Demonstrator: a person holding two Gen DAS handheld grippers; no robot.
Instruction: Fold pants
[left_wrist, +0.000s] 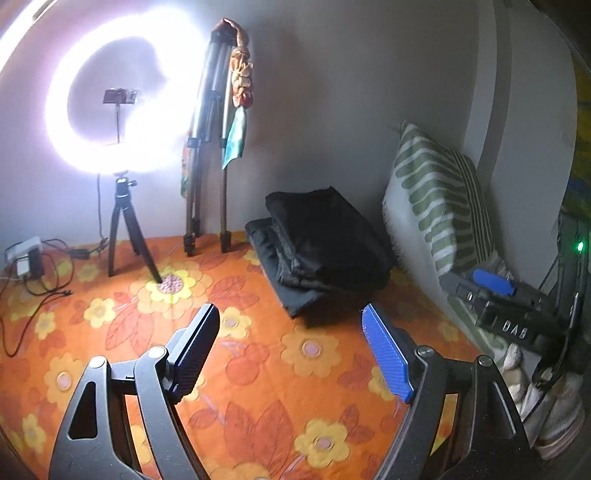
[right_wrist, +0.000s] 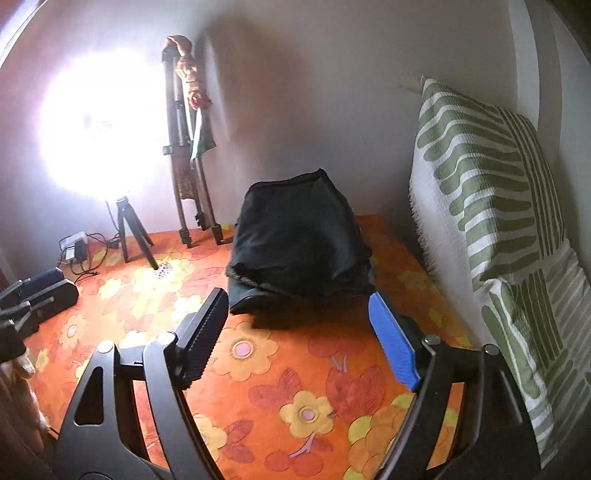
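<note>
Black pants (left_wrist: 325, 251) lie folded in a stack on the orange flowered sheet (left_wrist: 258, 369), near the wall; they also show in the right wrist view (right_wrist: 299, 247). My left gripper (left_wrist: 291, 317) is open and empty, held above the sheet short of the stack. My right gripper (right_wrist: 299, 306) is open and empty, just in front of the stack's near edge. The right gripper also shows at the right of the left wrist view (left_wrist: 491, 288), and the left gripper shows at the left of the right wrist view (right_wrist: 40, 291).
A lit ring light on a small tripod (left_wrist: 125, 236) stands at the back left, with a folded tripod (left_wrist: 207, 166) leaning on the wall. A power strip and cables (left_wrist: 26, 258) lie at far left. A green-striped pillow (right_wrist: 491, 206) leans at the right.
</note>
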